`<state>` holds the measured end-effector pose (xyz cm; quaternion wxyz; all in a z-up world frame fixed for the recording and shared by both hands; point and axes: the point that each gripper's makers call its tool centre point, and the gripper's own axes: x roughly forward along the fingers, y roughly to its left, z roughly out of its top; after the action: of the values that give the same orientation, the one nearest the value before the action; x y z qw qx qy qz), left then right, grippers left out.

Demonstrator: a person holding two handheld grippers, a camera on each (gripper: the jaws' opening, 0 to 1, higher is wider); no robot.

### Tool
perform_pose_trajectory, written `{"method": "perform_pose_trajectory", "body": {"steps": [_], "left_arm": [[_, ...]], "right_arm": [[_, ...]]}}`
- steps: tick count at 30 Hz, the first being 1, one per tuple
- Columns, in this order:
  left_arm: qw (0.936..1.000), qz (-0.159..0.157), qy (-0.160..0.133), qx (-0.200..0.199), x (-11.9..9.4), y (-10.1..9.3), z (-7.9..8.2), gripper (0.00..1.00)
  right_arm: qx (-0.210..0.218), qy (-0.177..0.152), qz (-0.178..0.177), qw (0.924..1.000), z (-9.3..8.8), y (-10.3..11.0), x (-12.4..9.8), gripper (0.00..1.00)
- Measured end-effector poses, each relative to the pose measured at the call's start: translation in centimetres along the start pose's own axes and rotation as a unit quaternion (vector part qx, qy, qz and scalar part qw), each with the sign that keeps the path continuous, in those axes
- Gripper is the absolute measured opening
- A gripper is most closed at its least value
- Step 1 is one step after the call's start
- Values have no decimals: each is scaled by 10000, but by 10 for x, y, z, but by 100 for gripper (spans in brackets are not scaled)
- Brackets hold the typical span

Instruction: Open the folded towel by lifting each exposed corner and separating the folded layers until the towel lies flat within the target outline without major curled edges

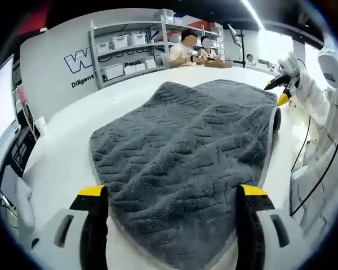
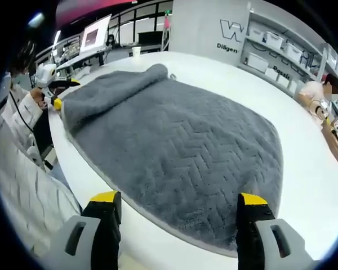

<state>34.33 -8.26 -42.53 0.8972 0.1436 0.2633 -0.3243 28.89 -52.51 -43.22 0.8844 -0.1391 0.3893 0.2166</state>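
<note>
I see the grey plush towel with a herringbone weave (image 1: 186, 163) spread over the round white desk (image 1: 62, 157), and the move ahead turns on where its one rolled edge lies. In the right gripper view that curl (image 2: 110, 87) sits at the far left end of the towel, well apart from my right gripper (image 2: 177, 216) and just beside my left gripper (image 2: 59, 93), so I judge the left one nearer for the job. The towel's long axis runs from one gripper to the other, and each looks along it from an opposite end.

In the left gripper view my left gripper (image 1: 172, 211) hovers over the near edge of the towel, jaws apart with the cloth showing between them, nothing clamped. My right gripper's jaws are likewise apart, poised above its near hem, holding nothing. Across the desk in the left view, the right gripper (image 1: 281, 90) shows at the far right corner.

I cannot make out any target outline on the desk. Apart from the curl, I judge the towel nearly flat.
</note>
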Motion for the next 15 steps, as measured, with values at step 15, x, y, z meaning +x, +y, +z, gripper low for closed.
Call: {"method": "perform_pose_trajectory", "body": {"steps": [15], "left_arm": [[9831, -328, -1375, -1164, 20, -35, 61, 90]], "right_arm": [[-59, 23, 61, 10000, 3, 4, 3, 82]]}}
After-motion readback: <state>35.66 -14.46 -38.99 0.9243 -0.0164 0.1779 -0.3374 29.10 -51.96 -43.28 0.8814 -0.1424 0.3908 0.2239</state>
